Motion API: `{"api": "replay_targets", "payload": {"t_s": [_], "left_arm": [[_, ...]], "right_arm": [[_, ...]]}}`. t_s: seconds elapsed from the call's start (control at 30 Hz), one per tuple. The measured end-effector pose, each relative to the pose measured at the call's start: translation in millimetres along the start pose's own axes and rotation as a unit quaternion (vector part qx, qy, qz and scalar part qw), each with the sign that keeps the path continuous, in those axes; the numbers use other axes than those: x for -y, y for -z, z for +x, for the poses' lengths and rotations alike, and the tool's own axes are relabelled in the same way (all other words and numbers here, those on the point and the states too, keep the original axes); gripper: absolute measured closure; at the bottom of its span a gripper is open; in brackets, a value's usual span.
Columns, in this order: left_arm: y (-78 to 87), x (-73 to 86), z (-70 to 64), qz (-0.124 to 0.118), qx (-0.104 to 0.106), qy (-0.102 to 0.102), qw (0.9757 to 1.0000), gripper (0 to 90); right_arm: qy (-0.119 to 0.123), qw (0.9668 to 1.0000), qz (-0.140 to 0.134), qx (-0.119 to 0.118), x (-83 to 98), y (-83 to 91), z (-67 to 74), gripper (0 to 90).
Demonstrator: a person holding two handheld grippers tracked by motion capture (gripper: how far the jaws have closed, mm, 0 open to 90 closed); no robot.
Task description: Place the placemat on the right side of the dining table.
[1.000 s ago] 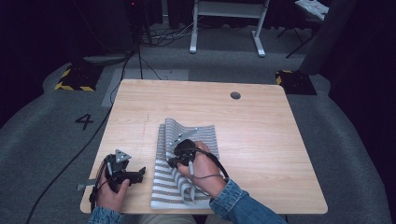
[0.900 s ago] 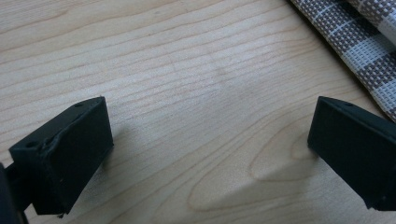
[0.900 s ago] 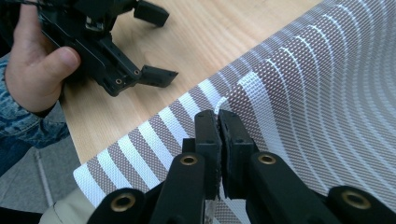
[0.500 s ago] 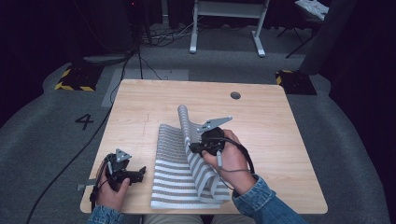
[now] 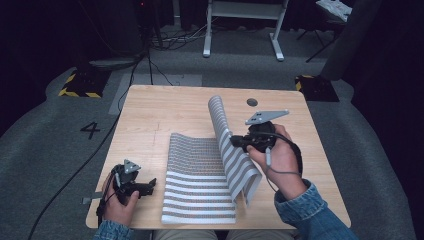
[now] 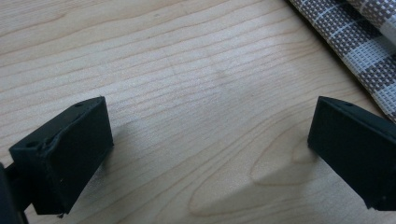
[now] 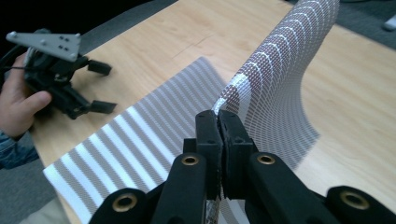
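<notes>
A grey-and-white striped woven mat (image 5: pixel 200 175) lies on the wooden table (image 5: pixel 165 110), its left half flat. My right gripper (image 5: pixel 233 141) is shut on the mat's edge and holds the right half lifted in an upright curl (image 5: pixel 220 120). In the right gripper view the closed jaws pinch the mat's edge (image 7: pixel 224 100), and the sheet (image 7: pixel 285 79) rises away from them. My left gripper (image 5: pixel 150 186) rests on the table at the front left, beside the mat, open with nothing between its fingers. The mat's corner (image 6: pixel 355 51) lies beyond the open jaws in the left gripper view.
A small round hole (image 5: pixel 252 102) sits in the tabletop near the far right. Bare wood lies to the left of the mat and behind it. A cable (image 5: pixel 65 185) trails over the grey floor on the left. A white frame (image 5: pixel 240 25) stands beyond the table.
My right gripper has moved up and to the right with the mat's edge, unfolding the folded mat so its left half lies flat. The left gripper has stayed put.
</notes>
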State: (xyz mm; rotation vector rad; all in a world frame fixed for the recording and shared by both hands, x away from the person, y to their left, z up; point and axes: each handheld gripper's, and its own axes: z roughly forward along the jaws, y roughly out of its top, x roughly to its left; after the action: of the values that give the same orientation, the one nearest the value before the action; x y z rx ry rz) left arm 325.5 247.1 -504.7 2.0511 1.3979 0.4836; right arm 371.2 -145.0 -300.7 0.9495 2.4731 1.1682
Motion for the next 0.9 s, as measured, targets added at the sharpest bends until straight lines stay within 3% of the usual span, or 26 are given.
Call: {"api": "replay_targets", "payload": {"t_s": [0.37,0.7,0.9], "left_arm": [[0.1,0.0,0.2,0.001,-0.001,-0.001,1.0,0.1],[0.4,0.1,0.5,0.002,0.0,-0.004,1.0,0.2],[0.8,0.7,-0.1,0.001,-0.001,-0.001,1.0,0.2]], "right_arm": [[-0.006,0.9985,-0.018,0.052,-1.2,36.0,-36.4,88.4],[-0.005,0.9952,-0.025,0.095,0.3,53.1,-68.2,88.5],[-0.005,0.9917,-0.02,0.126,2.9,61.2,-94.5,88.5]]}}
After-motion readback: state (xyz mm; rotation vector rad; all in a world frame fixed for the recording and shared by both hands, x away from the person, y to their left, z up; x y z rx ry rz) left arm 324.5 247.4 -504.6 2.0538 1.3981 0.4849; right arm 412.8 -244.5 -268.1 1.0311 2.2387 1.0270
